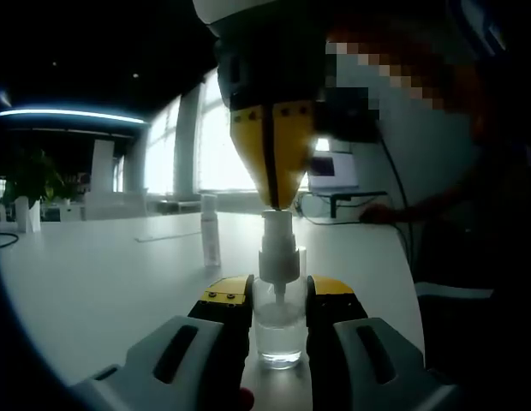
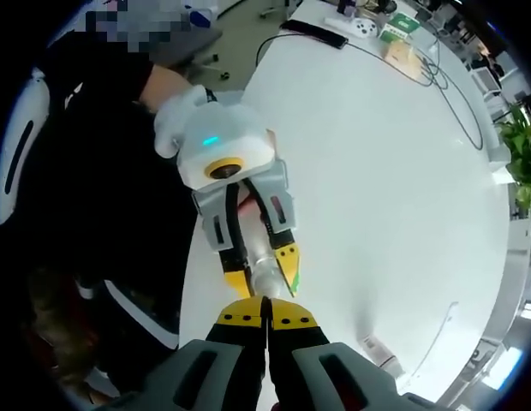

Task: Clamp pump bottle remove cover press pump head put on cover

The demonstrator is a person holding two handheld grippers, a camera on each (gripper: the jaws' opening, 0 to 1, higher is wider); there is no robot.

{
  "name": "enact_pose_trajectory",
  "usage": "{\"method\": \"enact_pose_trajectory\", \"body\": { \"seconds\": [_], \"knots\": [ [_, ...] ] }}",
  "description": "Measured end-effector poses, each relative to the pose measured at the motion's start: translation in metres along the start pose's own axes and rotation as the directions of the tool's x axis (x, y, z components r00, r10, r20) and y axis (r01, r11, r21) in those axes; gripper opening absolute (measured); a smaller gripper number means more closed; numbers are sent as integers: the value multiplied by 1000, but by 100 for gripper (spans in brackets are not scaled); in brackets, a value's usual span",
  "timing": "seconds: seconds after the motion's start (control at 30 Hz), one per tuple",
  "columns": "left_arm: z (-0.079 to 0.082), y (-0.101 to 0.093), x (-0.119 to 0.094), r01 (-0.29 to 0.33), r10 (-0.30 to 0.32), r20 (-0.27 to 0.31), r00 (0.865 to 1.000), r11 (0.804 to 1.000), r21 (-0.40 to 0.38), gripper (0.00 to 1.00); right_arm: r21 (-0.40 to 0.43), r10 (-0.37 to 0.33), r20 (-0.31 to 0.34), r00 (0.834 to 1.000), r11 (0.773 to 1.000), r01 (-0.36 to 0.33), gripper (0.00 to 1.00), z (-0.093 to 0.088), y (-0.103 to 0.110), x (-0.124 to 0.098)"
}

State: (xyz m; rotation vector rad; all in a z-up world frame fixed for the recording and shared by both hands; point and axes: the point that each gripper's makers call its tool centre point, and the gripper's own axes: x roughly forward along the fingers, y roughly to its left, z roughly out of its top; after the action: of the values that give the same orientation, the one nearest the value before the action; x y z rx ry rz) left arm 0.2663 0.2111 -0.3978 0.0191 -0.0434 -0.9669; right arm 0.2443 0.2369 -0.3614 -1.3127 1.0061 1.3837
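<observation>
In the left gripper view, the clear pump bottle (image 1: 279, 330) is stood upright on the white table (image 1: 103, 274), near the table's right edge, and is squeezed between the two jaws of the left gripper (image 1: 278, 310). The right gripper (image 1: 274, 184) is pointed down from above w/ its jaws pressed together, tips touching the top of the pump head (image 1: 277, 240). The cover (image 1: 211, 229) is stood upright farther back on the table, well apart from the bottle. Lots of bare table is seen to the left. In the right gripper view, the left gripper (image 2: 263, 276) is seen from above, close to the table edge, w/ wide open tabletop beyond.
</observation>
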Motion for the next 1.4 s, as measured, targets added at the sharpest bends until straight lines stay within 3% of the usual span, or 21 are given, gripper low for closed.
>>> {"method": "enact_pose_trajectory", "body": {
  "seconds": [1.4],
  "knots": [
    [0, -1, 0, 0, 0, -1, 1000, 1000, -1, 15, 18, 18, -31, 999, 1000, -18, 0, 0, 1, 1]
  ]
}}
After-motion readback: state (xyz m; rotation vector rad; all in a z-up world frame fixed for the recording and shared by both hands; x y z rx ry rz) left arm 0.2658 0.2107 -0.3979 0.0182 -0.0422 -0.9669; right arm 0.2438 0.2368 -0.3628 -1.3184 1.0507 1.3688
